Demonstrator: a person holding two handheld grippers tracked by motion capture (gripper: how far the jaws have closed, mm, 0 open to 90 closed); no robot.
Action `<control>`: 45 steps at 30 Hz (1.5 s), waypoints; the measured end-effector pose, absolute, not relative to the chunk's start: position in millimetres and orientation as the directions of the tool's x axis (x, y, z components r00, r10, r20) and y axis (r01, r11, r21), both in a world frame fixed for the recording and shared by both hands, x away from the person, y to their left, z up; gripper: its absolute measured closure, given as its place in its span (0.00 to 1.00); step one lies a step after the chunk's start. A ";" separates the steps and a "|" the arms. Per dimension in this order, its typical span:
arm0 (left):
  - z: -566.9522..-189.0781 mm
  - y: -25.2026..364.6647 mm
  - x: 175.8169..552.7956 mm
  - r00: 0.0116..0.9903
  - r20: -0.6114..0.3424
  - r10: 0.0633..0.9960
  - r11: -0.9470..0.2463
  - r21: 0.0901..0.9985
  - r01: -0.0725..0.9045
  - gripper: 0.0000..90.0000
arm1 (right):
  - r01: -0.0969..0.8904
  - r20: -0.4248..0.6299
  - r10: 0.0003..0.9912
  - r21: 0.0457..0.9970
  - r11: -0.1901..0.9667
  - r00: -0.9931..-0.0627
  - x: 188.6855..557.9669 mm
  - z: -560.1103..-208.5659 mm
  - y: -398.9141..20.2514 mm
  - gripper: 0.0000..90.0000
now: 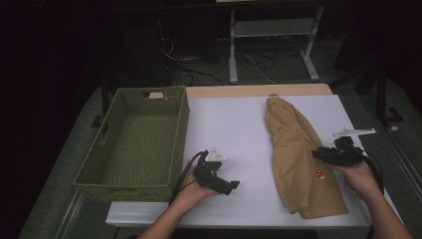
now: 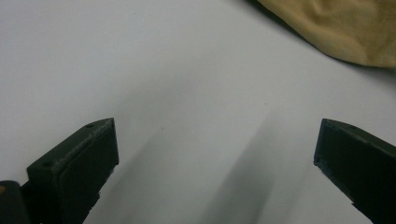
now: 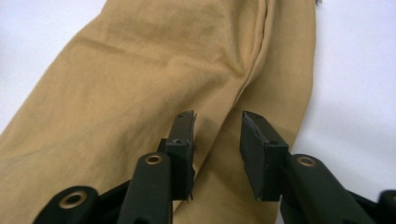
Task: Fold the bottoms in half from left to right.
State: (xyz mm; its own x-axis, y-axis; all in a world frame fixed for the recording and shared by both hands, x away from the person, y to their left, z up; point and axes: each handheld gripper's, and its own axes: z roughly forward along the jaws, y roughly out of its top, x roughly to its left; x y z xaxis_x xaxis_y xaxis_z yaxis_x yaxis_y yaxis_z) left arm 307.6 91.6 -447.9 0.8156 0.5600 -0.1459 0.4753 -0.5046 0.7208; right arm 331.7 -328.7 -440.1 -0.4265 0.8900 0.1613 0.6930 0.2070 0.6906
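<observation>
Two tongs in my charge. The tan garment point(image 1: 297, 154) lies lengthwise, basket point(image 1: 133, 144) to its left. Right tongs point(image 3: 217, 140) straddle a garment fold, partly narrowed, not yet pinching. Left tongs point(image 2: 215, 163) gape over bare desk point(image 2: 140, 70), farther off.

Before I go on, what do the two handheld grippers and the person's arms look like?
Both are black two-jaw tools. The left gripper carries a pale three-cornered plate on top and trails a black cable by the wrist. The right gripper has a similar plate and a black cable. Its jaws are flat black pads on arms with brass-coloured rivets. Both forearms are bare, no sleeves in view.
</observation>
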 end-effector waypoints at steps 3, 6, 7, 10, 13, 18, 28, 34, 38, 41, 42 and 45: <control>-447.7 91.7 307.4 0.817 -0.144 0.559 -0.506 0.721 0.474 0.00 | 0.697 0.166 0.888 0.686 0.209 -0.429 334.5 -442.1 -327.0 0.76; -447.7 92.0 307.5 0.815 -0.144 0.561 -0.504 0.721 0.475 0.00 | 0.703 0.177 0.885 0.681 0.206 -0.430 336.0 -443.5 -325.9 0.83; -447.9 92.1 307.6 0.815 -0.146 0.561 -0.503 0.722 0.476 0.00 | 0.703 0.179 0.884 0.680 0.206 -0.433 336.4 -443.8 -326.1 0.86; -448.0 92.0 307.7 0.815 -0.145 0.561 -0.504 0.721 0.475 0.00 | 0.701 0.191 0.880 0.685 0.198 -0.435 337.1 -443.3 -327.6 0.96; -447.9 91.8 307.5 0.815 -0.143 0.561 -0.505 0.721 0.474 0.00 | 0.699 0.192 0.881 0.689 0.192 -0.432 336.6 -440.7 -328.7 0.98; -447.8 92.0 307.7 0.816 -0.143 0.561 -0.505 0.722 0.474 0.00 | 0.692 0.187 0.886 0.698 0.184 -0.424 334.6 -432.5 -331.3 0.98; -447.5 92.5 307.8 0.816 -0.146 0.559 -0.505 0.721 0.475 0.00 | 0.690 0.153 0.914 0.705 0.166 -0.377 332.9 -420.8 -346.8 0.98; -447.8 92.1 307.8 0.817 -0.146 0.558 -0.505 0.721 0.474 0.00 | 0.702 0.124 0.925 0.689 0.180 -0.359 334.8 -423.9 -353.1 0.98; -448.0 91.8 307.7 0.818 -0.145 0.557 -0.508 0.720 0.473 0.00 | 0.714 0.128 0.925 0.676 0.183 -0.358 340.2 -430.0 -353.2 0.98; -447.7 91.8 307.4 0.818 -0.144 0.557 -0.508 0.720 0.472 0.00 | 0.708 0.131 0.927 0.686 0.170 -0.351 340.8 -430.5 -354.9 0.90; -447.5 91.9 307.4 0.818 -0.144 0.556 -0.508 0.720 0.472 0.00 | 0.703 0.139 0.926 0.692 0.163 -0.351 339.3 -428.9 -355.8 0.87; -447.1 91.8 307.0 0.817 -0.145 0.558 -0.506 0.721 0.473 0.00 | 0.694 0.145 0.920 0.701 0.165 -0.365 330.6 -423.3 -356.7 0.84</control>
